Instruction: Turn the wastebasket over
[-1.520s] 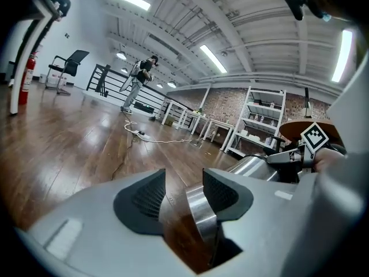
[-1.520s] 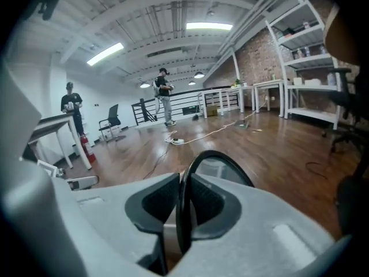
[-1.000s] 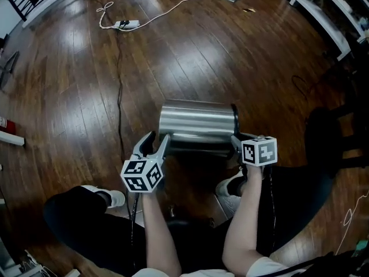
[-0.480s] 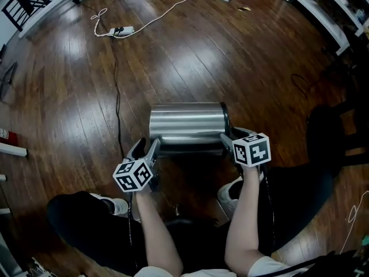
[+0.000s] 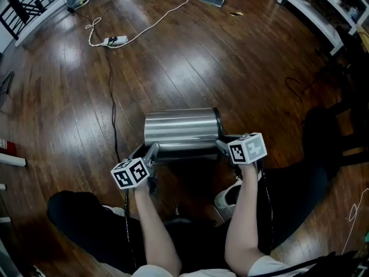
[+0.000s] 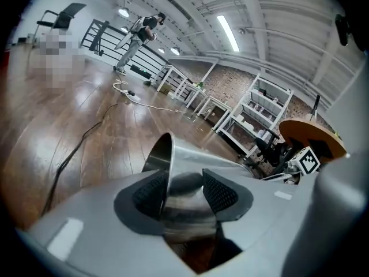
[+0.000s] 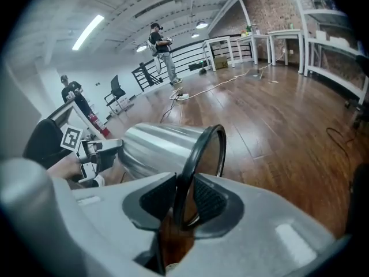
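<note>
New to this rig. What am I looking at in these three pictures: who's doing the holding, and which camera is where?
There is no robot here. A person holds a two-jaw gripper in each hand. The head view comes from a camera on the person's head, looking steeply down at a wooden floor. The other two pictures come from cameras riding on the grippers, looking along their jaws.

A shiny metal wastebasket is turned on its side between the grippers. The left gripper, whose jaws have just been closing, clamps the edge at one end. The right gripper, also just closing, clamps the black rim at the other end.

Farther off on the floor lie a power strip and a white cable.
</note>
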A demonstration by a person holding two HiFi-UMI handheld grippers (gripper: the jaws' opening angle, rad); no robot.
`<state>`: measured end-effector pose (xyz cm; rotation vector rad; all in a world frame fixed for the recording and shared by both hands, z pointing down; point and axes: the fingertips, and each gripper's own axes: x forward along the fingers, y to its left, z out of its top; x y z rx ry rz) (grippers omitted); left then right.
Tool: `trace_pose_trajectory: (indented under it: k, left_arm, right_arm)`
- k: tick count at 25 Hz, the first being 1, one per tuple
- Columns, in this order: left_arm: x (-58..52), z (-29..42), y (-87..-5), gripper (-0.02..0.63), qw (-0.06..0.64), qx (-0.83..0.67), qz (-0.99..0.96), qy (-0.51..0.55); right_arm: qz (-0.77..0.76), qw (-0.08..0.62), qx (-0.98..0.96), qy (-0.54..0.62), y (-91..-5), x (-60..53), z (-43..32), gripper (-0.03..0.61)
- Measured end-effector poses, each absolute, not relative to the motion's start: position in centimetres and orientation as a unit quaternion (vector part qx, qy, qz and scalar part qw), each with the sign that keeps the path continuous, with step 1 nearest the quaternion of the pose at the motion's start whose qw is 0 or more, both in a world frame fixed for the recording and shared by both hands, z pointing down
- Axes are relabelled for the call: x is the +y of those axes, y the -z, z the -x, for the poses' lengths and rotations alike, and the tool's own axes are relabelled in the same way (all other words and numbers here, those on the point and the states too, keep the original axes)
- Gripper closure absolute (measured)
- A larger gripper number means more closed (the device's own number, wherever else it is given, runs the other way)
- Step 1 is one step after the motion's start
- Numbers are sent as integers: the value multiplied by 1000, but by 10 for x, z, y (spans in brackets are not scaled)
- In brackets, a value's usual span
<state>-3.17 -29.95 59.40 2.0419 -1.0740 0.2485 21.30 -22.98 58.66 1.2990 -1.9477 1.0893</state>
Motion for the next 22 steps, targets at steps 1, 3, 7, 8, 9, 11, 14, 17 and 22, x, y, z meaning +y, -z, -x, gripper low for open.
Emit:
trace_pose_trajectory:
  k: [1,3,7,8,9,11,14,17,22]
  left_arm:
    - [-299,32,-593,396,397,-423,-808,-101]
    - [-299,30,-585,408,372,-418,-821,-111]
    - [-311,31,-529,447,287,-417,-855,-112]
    - [-313,33,-512,462,262,-419,-861,-117]
    - [-315,34,-497,472,235,-422,-866,-132]
    - [-315,35,-473,471,174,-425,-870,-179]
    - [-312,24,-459,488,84,-410,-872,-255]
    - [-307,-13,-470,503,0,-381,-867,-322]
    - [-261,-98,-503,512,-120,-260,-854,-434]
  right_arm:
    - [-484,279,-724,-405,-587,-230,-215,497]
    - [-490,282,-721,-401,-585,-235,-218,499]
    - [-478,253,-729,-419,-586,-242,-211,488]
    - [-469,234,-734,-432,-590,-242,-205,486]
    - [-457,216,-739,-446,-596,-243,-197,485]
    - [-434,187,-745,-471,-613,-245,-176,485]
    - [-423,148,-742,-498,-655,-254,-144,476]
    - [-466,84,-714,-515,-698,-257,-137,472]
    - [-533,209,-656,-491,-745,-223,-162,431]
